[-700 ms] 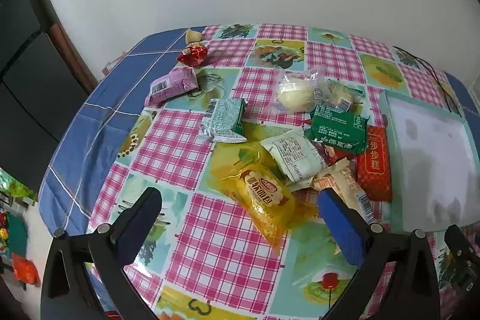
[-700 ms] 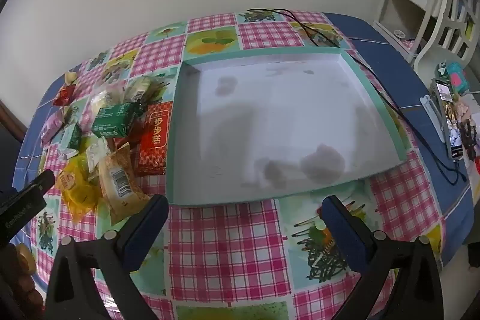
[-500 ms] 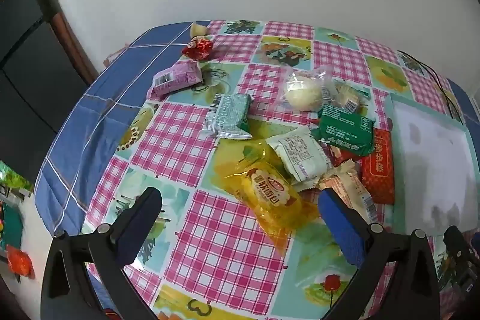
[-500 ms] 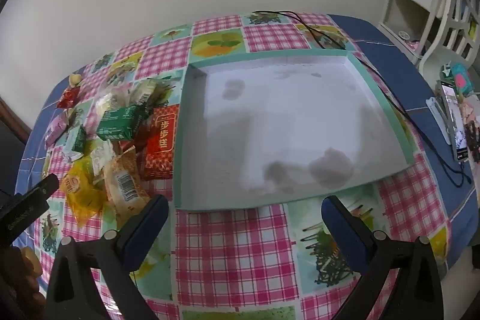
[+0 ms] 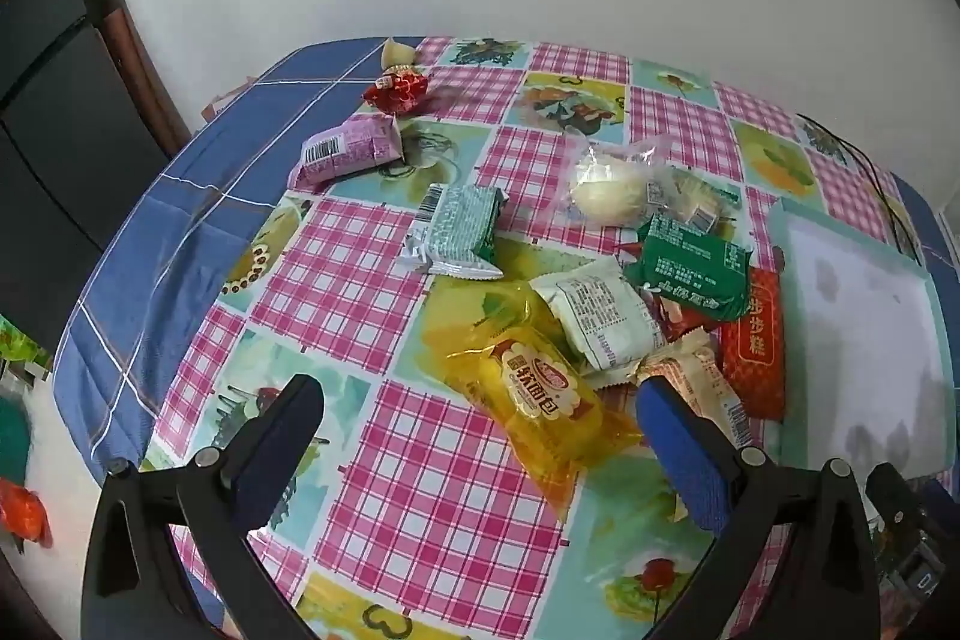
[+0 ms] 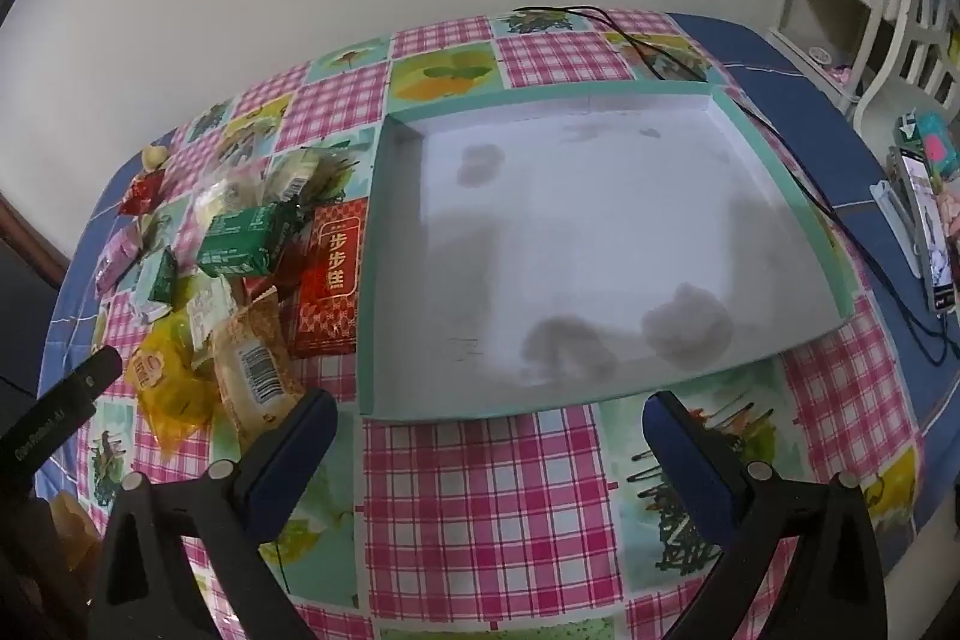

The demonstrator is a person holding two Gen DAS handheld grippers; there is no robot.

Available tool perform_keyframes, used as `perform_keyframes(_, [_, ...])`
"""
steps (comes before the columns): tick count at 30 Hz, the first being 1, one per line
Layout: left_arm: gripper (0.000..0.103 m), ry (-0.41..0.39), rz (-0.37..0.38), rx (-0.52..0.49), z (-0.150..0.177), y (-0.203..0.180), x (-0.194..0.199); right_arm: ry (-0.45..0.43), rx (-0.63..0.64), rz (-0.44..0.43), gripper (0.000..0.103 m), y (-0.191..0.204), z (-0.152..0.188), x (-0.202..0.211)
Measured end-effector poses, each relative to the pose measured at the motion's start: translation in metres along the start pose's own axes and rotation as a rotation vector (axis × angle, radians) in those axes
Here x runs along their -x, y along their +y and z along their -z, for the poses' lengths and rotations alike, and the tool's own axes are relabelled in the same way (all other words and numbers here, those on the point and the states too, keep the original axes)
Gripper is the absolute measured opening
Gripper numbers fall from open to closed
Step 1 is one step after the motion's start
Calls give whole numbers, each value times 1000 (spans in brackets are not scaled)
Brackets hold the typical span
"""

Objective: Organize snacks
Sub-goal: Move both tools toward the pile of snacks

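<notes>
Operator: Report the state of both tongs.

Technician: Left tongs [image 5: 474, 421] are spread wide and hold nothing; they hover above the desk [image 5: 360, 280], with the yellow bread packet [image 5: 540, 400] lying between the fingertips. Right tongs [image 6: 483, 427] are likewise spread and hold nothing, positioned above the checked cloth just before the near edge of the tray [image 6: 780, 160].

Operator: Location of the snacks?

Technician: All lie on the desk to the left of the tray. The red packet [image 6: 333, 277] touches the tray's left wall. The dark green packet [image 5: 690, 268] overlaps the white packet [image 5: 600, 319]. The cream barcode packet [image 6: 255, 364] lies beside the yellow one. Farther off: a pale green packet [image 5: 459, 232], a purple packet [image 5: 348, 148], a red candy [image 5: 399, 91] and a clear-wrapped bun [image 5: 606, 187].

Operator: Tray contents?

Technician: No snack inside; only grey smudges on its white floor.
</notes>
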State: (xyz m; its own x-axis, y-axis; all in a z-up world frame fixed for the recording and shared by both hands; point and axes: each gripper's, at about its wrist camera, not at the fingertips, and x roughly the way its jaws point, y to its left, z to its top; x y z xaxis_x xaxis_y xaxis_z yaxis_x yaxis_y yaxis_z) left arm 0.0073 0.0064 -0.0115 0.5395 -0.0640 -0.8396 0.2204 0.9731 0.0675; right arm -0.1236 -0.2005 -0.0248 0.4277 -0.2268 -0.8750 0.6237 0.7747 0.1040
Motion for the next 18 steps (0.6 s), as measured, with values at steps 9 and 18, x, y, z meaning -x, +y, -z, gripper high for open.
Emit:
perform_keyframes(9, [103, 5, 4, -7, -1, 4, 0, 3, 6, -16, 103, 2, -1, 0])
perform_keyframes(18, [103, 5, 5, -15, -2, 6, 1, -13, 27, -21, 103, 6, -3, 3])
